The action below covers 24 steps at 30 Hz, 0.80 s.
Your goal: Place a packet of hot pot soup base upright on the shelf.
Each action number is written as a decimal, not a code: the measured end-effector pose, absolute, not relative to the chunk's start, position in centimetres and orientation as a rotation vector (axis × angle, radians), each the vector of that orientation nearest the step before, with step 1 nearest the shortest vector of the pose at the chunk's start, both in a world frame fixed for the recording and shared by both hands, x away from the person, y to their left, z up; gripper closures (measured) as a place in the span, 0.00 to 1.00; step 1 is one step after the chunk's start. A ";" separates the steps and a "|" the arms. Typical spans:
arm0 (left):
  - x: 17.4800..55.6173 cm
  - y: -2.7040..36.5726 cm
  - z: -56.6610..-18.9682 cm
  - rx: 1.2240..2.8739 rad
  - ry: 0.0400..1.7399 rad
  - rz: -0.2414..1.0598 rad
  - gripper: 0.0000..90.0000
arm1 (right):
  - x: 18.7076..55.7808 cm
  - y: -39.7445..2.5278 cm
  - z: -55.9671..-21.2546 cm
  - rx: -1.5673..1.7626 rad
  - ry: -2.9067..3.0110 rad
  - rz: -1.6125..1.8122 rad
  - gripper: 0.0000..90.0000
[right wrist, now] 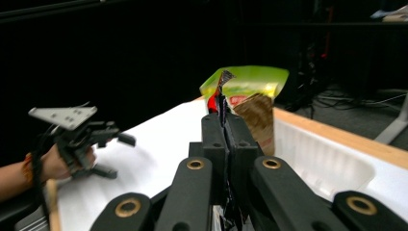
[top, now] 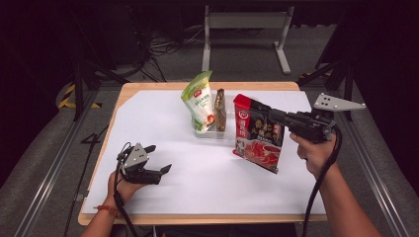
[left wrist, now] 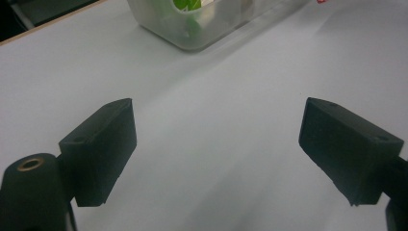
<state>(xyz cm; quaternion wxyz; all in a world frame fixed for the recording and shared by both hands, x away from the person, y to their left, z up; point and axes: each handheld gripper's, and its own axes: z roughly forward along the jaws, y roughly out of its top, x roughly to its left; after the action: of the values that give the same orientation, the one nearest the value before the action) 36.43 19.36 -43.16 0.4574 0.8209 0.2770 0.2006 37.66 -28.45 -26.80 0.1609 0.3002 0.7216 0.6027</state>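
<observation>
A clear bin [top: 210,132] near the tabletop's [top: 163,197] far edge holds a green pouch [top: 198,101] and a brown packet [top: 220,109], both upright. Just right of it, the right claw [top: 265,114] is clamped on a red pouch [top: 258,134], lifted and tilted. The left claw [top: 158,158] rests wide open near the front-left corner.

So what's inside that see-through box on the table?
A green and white bag and a thin brown packet stand upright in the clear box. Their bottoms are blurry through the wall, so anything beneath them stays hidden.
</observation>
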 end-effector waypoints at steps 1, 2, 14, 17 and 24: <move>36.4 19.4 -43.2 2.026 0.684 0.496 0.15 | 37.8 -28.4 -26.7 0.857 2.055 1.719 0.98; 36.4 19.3 -43.2 2.030 0.680 0.506 0.15 | 37.9 -28.3 -26.6 0.857 2.052 1.720 0.98; 36.2 19.2 -43.1 2.033 0.657 0.521 0.15 | 39.5 -26.6 -25.2 0.895 1.979 1.672 0.98; 36.2 19.2 -43.1 2.042 0.658 0.519 0.15 | 39.8 -26.4 -24.9 0.895 1.972 1.668 0.98; 36.3 19.2 -43.2 2.040 0.664 0.516 0.15 | 41.1 -25.7 -24.4 0.921 1.950 1.630 0.98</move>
<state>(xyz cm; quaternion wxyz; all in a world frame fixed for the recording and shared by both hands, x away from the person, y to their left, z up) 36.32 19.24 -43.22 0.4506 0.8254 0.2686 0.2089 41.11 -25.68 -24.40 0.2177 0.3324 0.7040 0.5886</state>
